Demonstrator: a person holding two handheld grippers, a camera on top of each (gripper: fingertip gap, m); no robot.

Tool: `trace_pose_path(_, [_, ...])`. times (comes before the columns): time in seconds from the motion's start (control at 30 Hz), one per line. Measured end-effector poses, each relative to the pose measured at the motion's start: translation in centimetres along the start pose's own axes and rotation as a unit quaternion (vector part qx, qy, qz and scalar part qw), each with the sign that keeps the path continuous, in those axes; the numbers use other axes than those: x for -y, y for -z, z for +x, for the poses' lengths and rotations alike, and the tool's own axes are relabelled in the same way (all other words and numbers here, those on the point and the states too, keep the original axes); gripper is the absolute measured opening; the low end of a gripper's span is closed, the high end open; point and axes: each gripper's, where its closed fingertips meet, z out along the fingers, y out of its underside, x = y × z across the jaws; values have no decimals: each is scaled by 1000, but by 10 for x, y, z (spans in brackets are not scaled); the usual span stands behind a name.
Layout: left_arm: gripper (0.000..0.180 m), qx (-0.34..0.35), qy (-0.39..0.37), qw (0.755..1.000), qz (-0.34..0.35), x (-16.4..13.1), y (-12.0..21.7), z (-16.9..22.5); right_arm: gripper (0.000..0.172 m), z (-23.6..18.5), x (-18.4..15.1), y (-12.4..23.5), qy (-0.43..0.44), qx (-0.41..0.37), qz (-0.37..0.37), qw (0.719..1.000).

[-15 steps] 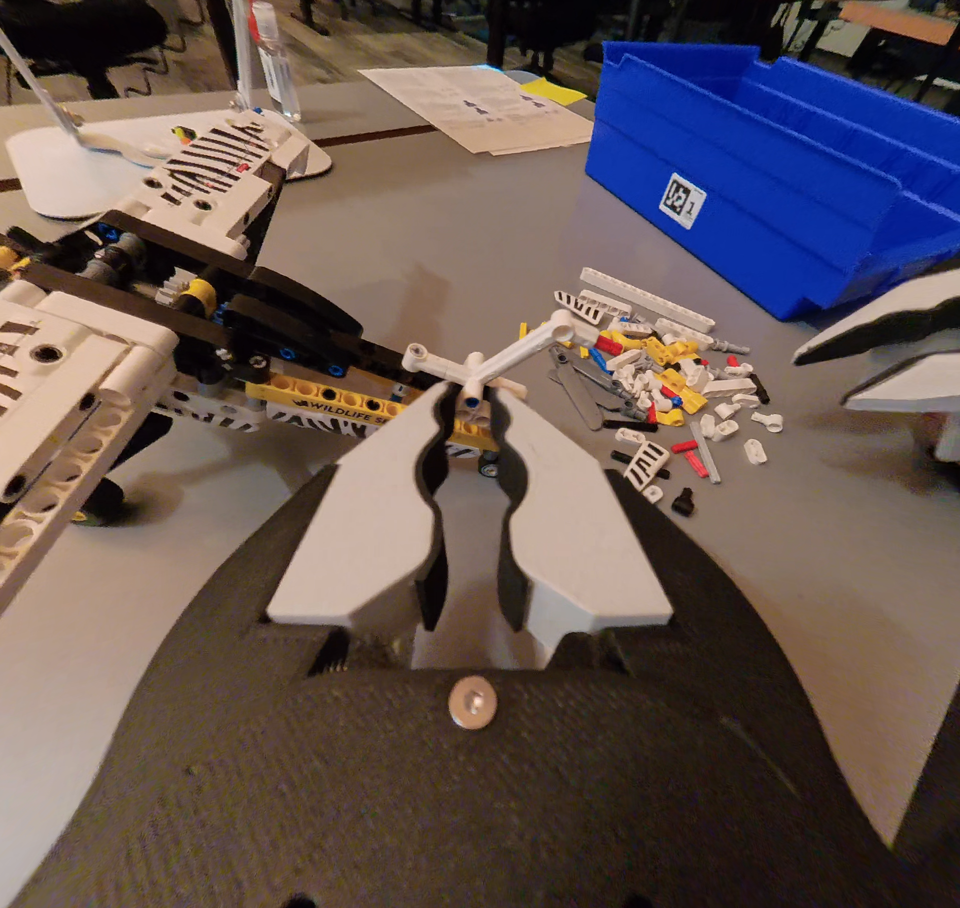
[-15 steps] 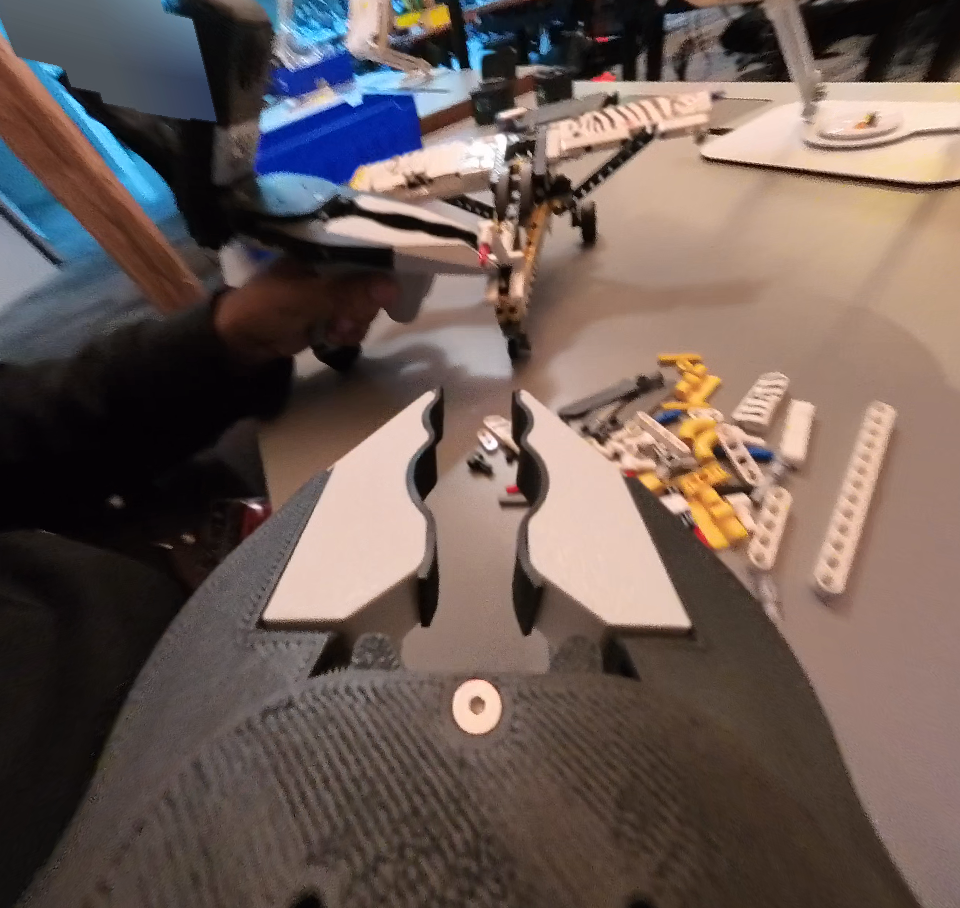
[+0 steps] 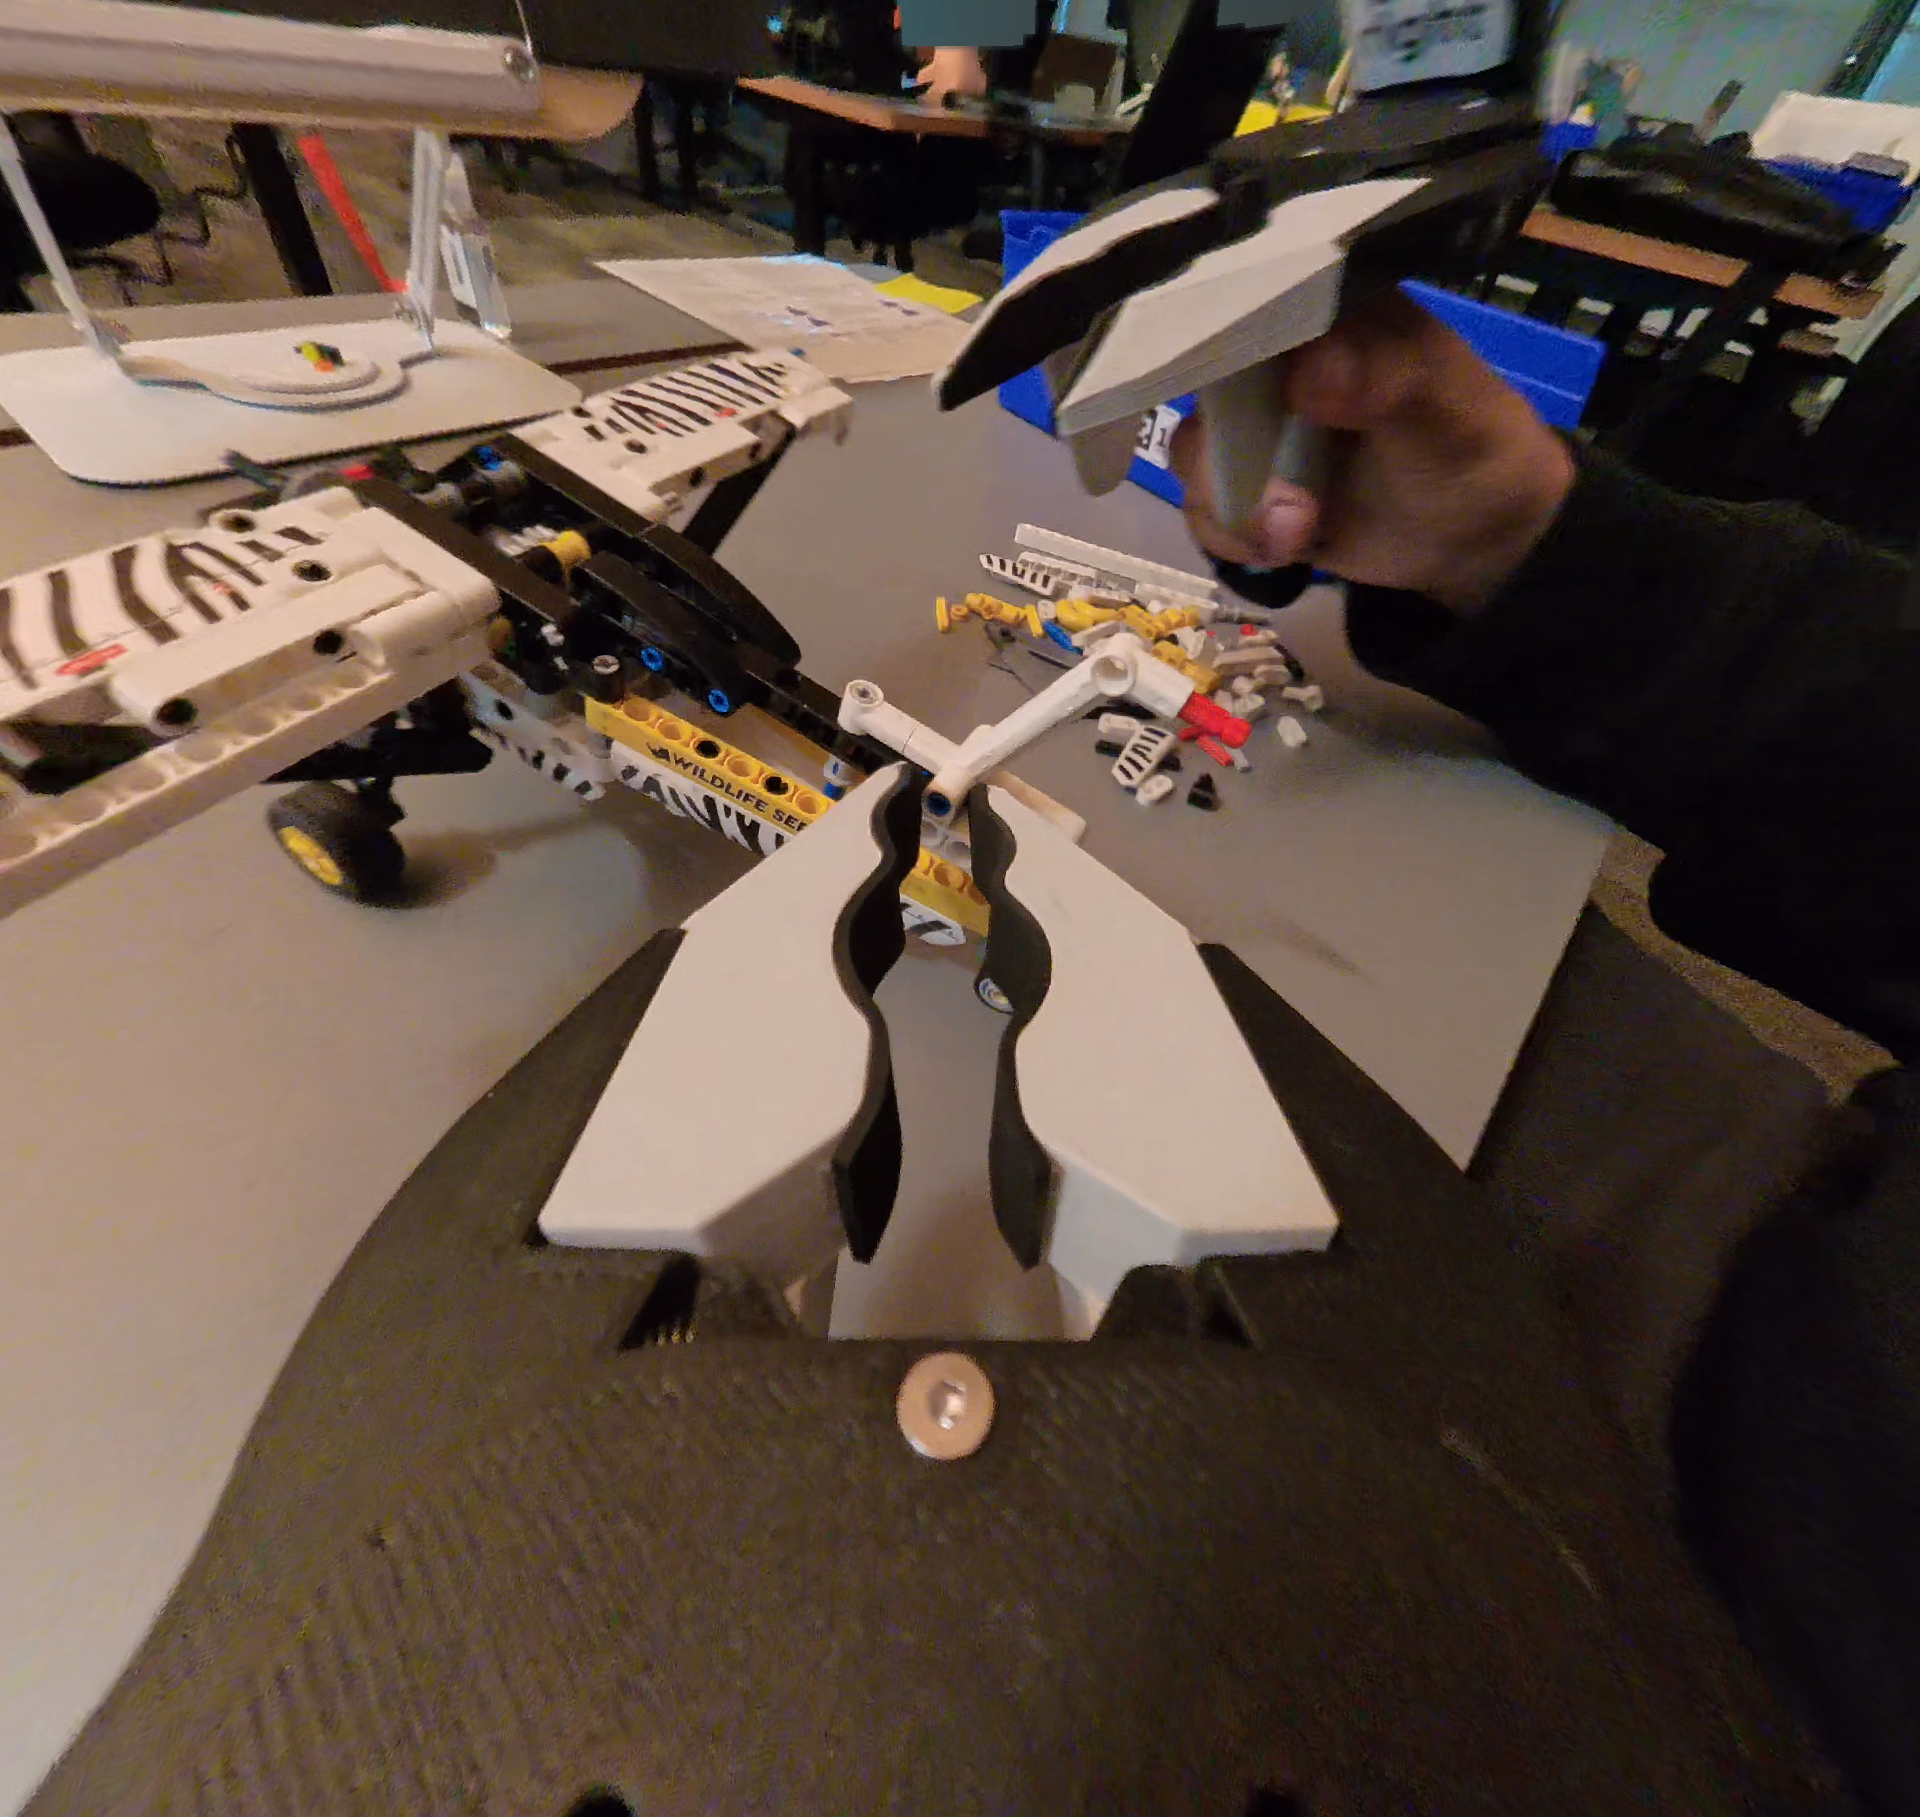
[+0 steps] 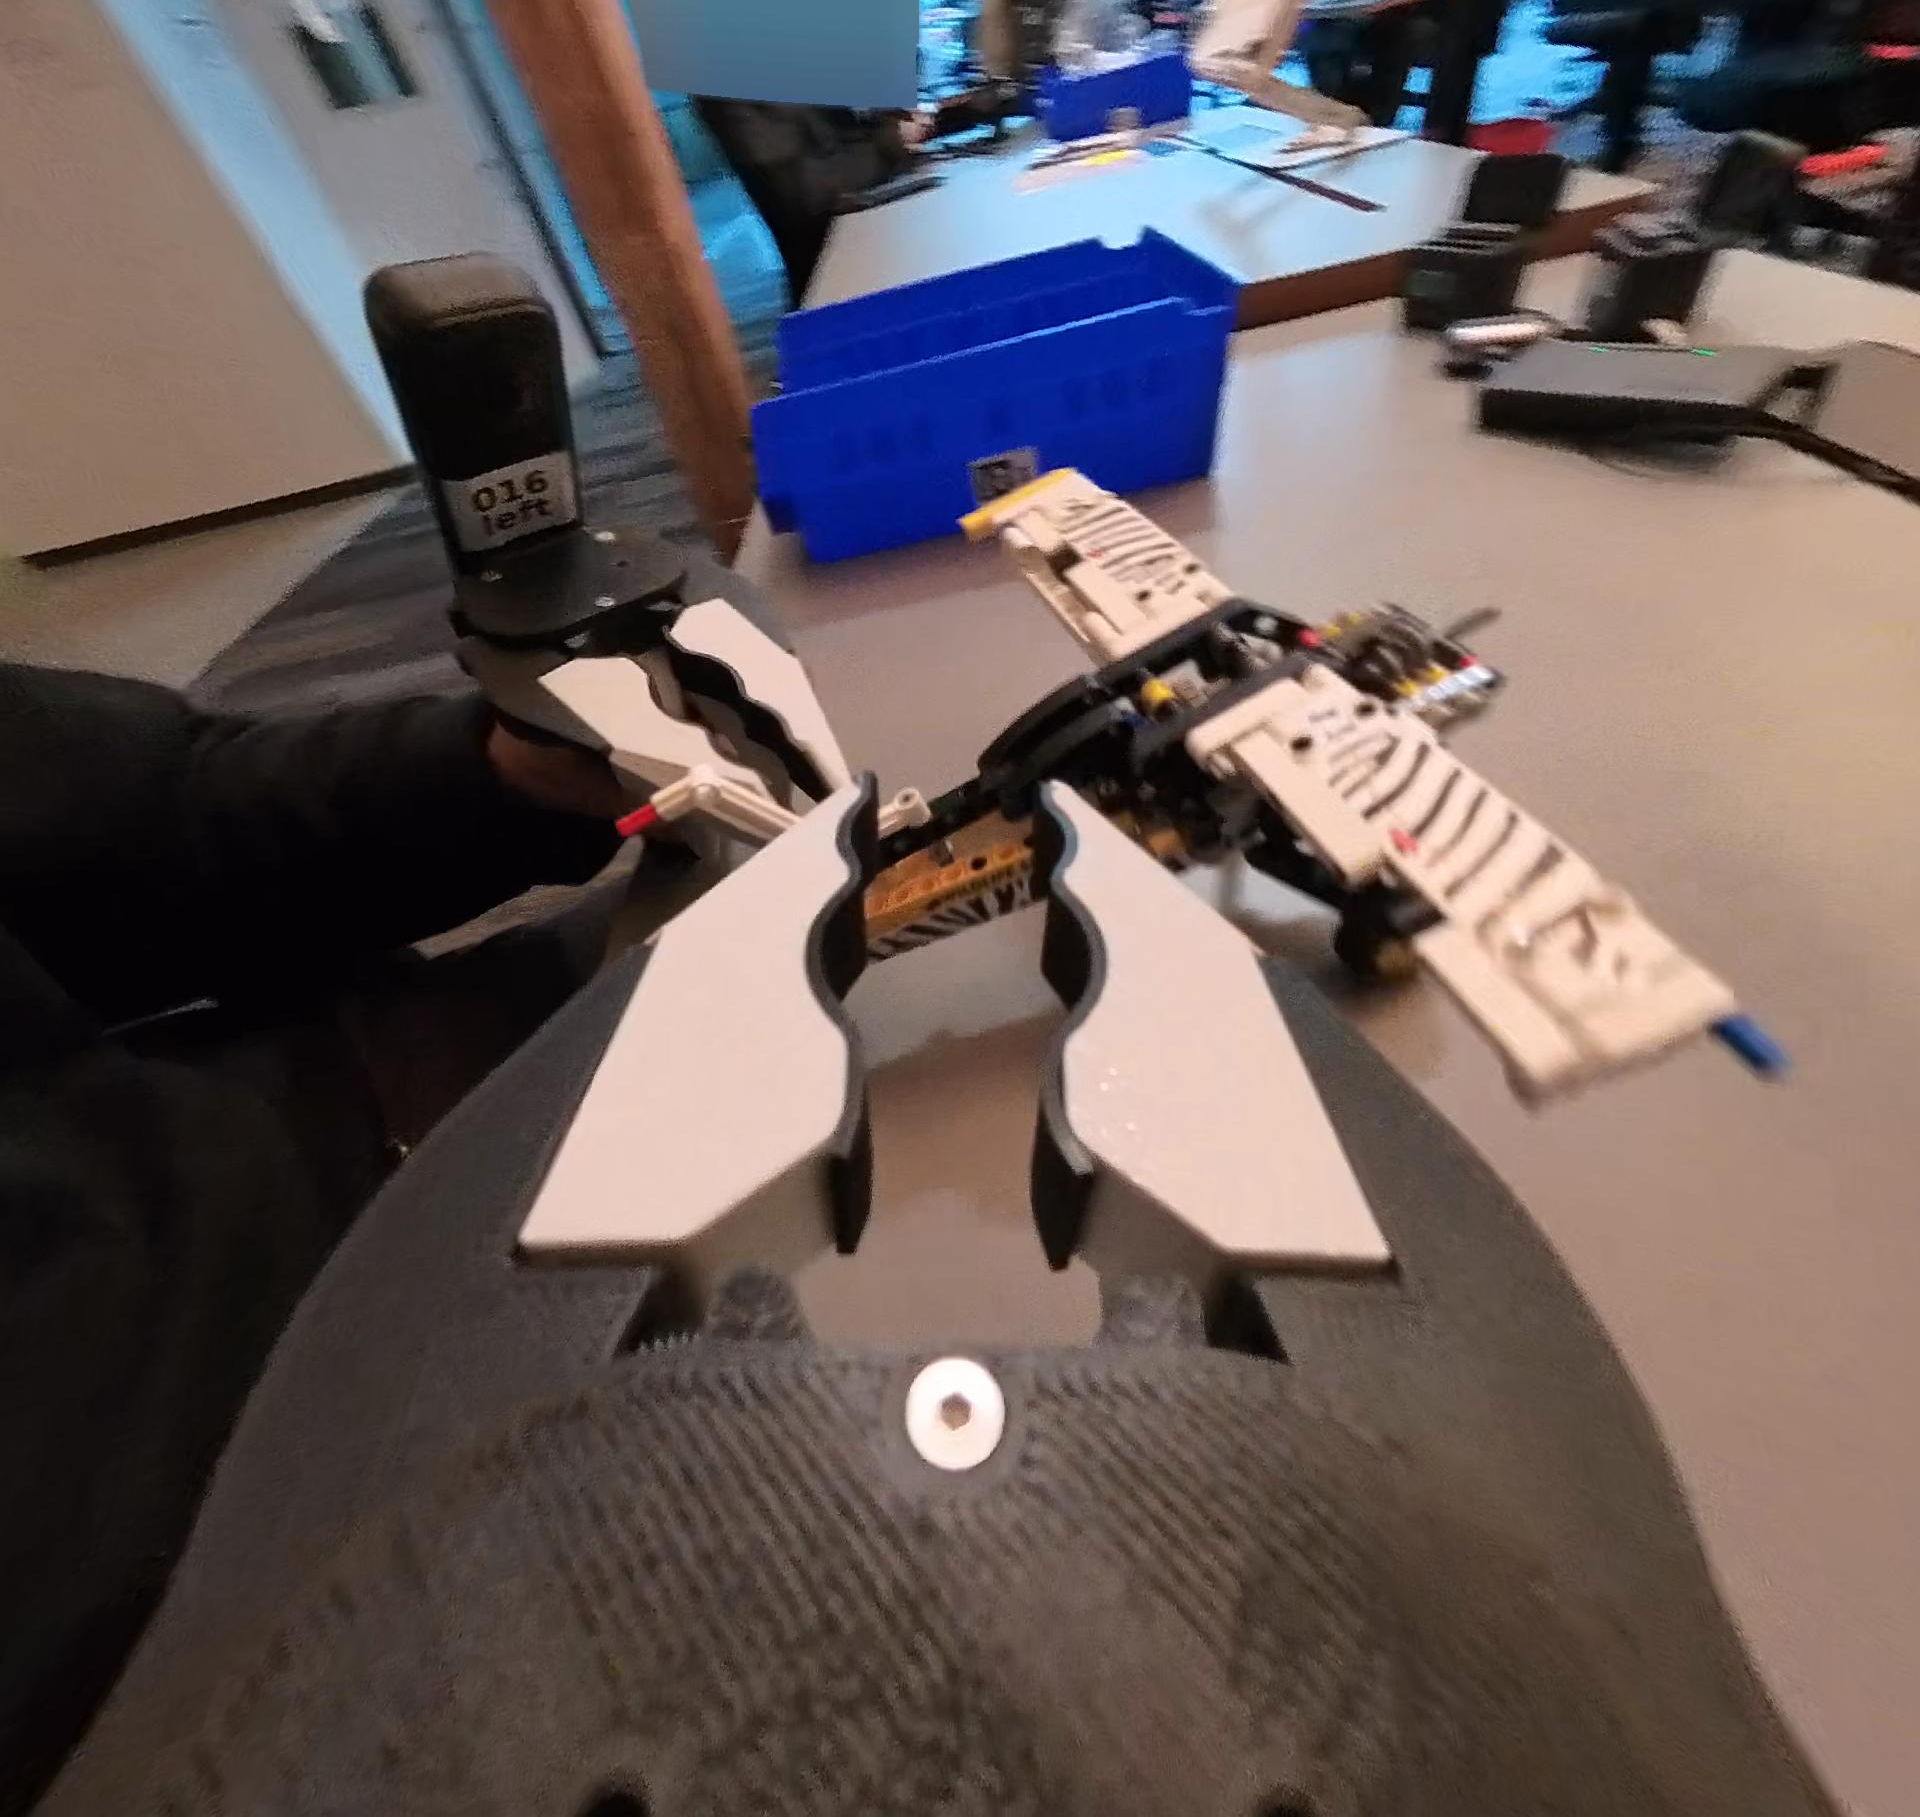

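My left gripper [image 3: 940,793] is shut on a white cross-shaped rod assembly [image 3: 1039,713] at its blue-pinned hub. One arm of it ends in a red axle [image 3: 1216,720]. The assembly sits at the tail end of a zebra-striped white, black and yellow brick aeroplane [image 3: 416,604] standing on the grey table [image 3: 1299,884]. In the right wrist view the left gripper [image 4: 774,759] holds the same assembly [image 4: 717,799] beside the aeroplane [image 4: 1299,759]. My right gripper [image 4: 954,811] is open and empty, raised in the air; it also shows in the left wrist view [image 3: 1003,406] above the table.
A pile of small loose bricks [image 3: 1143,624] lies right of the aeroplane's tail. A blue bin [image 3: 1496,344] stands behind, also in the right wrist view [image 4: 987,396]. A white lamp base [image 3: 260,385] and a paper sheet [image 3: 790,307] lie at the back. A black box [image 4: 1642,396] sits far right. The grippers' ends are close to 7 cm from one another.
My left jaws have closed further on the white assembly. My right gripper has risen from beside the brick pile and swung towards the aeroplane's tail and the left gripper.
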Motion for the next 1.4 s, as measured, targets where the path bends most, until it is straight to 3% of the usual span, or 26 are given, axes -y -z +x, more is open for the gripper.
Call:
trace_pose_path(0.2, [4,-17,18,999,21,1,18,-3,23,-19,-14,-33,-35,76,26,996])
trace_pose_path(0.5, [4,-26,86,996,3,-4,13,-13,19,-24,-36,-43,-4,65,1,998])
trace_pose_path(0.9, [3,-55,80,995,-36,-13,5,-4,10,-33,-58,-52,204,12,-56,977])
trace_pose_path(1.07, [3,-81,44,994,-56,-17,4,4,6,-36,-61,-48,177,45,-65,981])
trace_pose_path(1.3, [6,-80,-82,990,-79,-22,2,6,6,-38,-63,-47,178,53,-71,980])
trace_pose_path(1.4, [5,-99,-99,987,-81,-23,3,6,6,-40,-64,-47,167,62,-73,981])
